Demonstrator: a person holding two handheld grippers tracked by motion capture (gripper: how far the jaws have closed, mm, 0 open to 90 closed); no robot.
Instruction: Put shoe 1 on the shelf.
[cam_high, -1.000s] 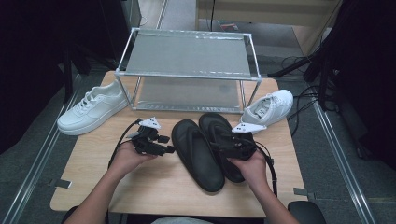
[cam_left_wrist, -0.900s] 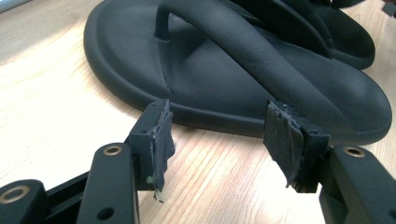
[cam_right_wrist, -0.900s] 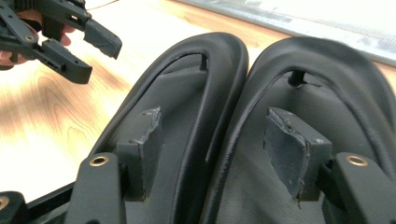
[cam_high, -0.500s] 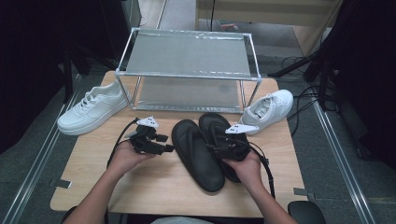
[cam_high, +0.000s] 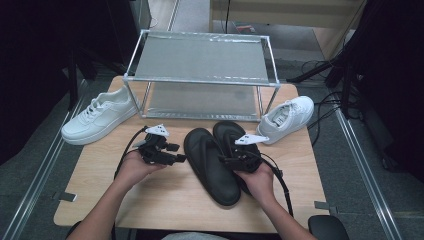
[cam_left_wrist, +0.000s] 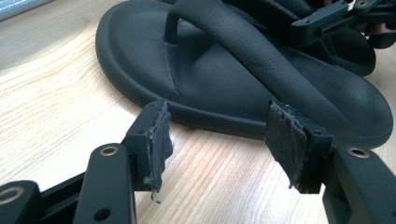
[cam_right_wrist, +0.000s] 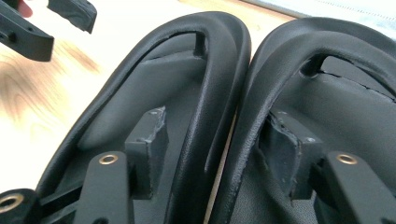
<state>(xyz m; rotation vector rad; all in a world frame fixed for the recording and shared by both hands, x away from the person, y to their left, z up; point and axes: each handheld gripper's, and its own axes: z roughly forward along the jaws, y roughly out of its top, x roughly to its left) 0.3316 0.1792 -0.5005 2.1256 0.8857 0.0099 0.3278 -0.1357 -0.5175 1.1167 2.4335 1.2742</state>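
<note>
Two black thong sandals lie side by side on the wooden table (cam_high: 165, 200): the left sandal (cam_high: 210, 160) and the right sandal (cam_high: 230, 135). My right gripper (cam_high: 227, 160) sits low over them. In the right gripper view its jaws straddle the two neighbouring straps, one pad inside the left sandal (cam_right_wrist: 140, 84), the other inside the right sandal (cam_right_wrist: 345, 102). The right gripper (cam_right_wrist: 215, 140) has just been closing, with a gap still at the left pad. My left gripper (cam_high: 175, 152) is open beside the left sandal (cam_left_wrist: 219, 79), and nothing lies between its pads (cam_left_wrist: 156, 140).
A metal two-shelf rack (cam_high: 200, 57) stands at the back of the table. One white sneaker (cam_high: 100, 117) lies at its left, another white sneaker (cam_high: 287, 117) at its right. Bare wood lies in front of the sandals.
My right hand has slid left and down over the two sandals, and its jaws have narrowed around the straps. The left hand and gripper have stayed put.
</note>
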